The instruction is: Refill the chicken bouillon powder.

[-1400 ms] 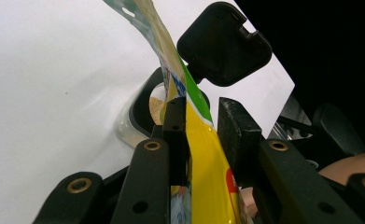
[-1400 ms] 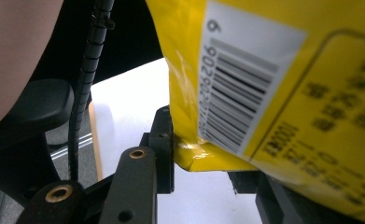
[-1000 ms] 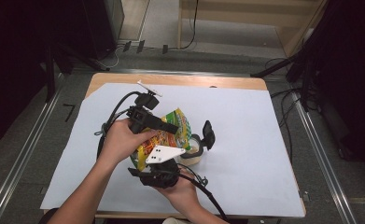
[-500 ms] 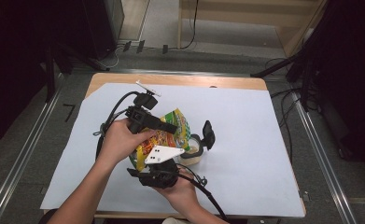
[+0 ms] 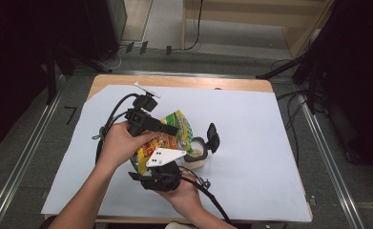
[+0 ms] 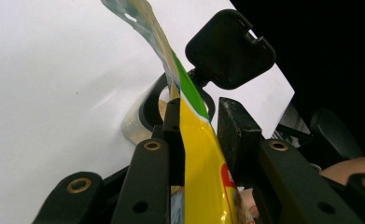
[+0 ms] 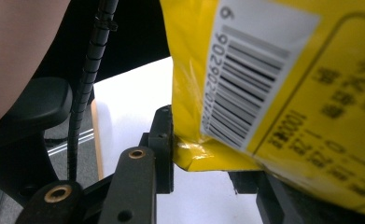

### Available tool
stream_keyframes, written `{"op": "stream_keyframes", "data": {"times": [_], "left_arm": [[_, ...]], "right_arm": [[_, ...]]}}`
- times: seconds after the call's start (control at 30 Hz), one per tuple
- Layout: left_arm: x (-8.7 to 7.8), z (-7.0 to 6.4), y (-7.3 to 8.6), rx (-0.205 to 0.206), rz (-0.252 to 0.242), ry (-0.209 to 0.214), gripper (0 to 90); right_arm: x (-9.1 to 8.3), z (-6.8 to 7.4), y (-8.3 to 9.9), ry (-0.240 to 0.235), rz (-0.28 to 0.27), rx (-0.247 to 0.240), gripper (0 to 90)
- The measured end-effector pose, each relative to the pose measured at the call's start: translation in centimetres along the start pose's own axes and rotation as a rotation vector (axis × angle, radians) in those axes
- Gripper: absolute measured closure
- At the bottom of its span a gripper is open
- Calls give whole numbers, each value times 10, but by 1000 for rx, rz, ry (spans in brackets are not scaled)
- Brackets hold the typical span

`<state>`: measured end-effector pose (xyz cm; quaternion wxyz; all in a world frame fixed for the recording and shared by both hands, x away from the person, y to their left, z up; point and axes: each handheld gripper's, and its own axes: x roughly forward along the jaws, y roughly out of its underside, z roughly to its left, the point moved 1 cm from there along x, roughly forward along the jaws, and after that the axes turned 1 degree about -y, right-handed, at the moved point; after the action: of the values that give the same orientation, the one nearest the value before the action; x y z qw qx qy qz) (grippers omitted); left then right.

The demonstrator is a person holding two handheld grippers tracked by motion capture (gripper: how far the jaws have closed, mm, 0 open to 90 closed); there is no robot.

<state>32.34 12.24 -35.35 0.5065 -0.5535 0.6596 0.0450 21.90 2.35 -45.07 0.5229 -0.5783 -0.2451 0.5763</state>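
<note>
We see one yellow and green snack bag held tilted above the white sheet near the table's middle, its open end just over one small clear jar that stands on the sheet. From the high view we read the whole arrangement: the jar's black flip lid stands open on the far side of the bag, and both hands meet at the bag. The left gripper view gives us what that one cannot: the bag's edge runs up between the jaws of the left gripper, which are pinched on it, with the jar's rim and the lid just beyond. In the right gripper view we find the bag's back with its barcode, and the right gripper clamped on the bottom corner. We count two grippers, two hands, one bag, one jar.
</note>
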Motion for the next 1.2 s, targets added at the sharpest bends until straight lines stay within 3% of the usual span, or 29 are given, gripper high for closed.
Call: {"op": "stream_keyframes", "data": {"times": [0.37,1.2], "left_arm": [[-2,3,3,-4,-14,-6,737],[8,-2,-4,16,18,9,736]], "right_arm": [[2,1,-1,-5,6,-8,681],[-4,-1,2,10,4,16,680]]}}
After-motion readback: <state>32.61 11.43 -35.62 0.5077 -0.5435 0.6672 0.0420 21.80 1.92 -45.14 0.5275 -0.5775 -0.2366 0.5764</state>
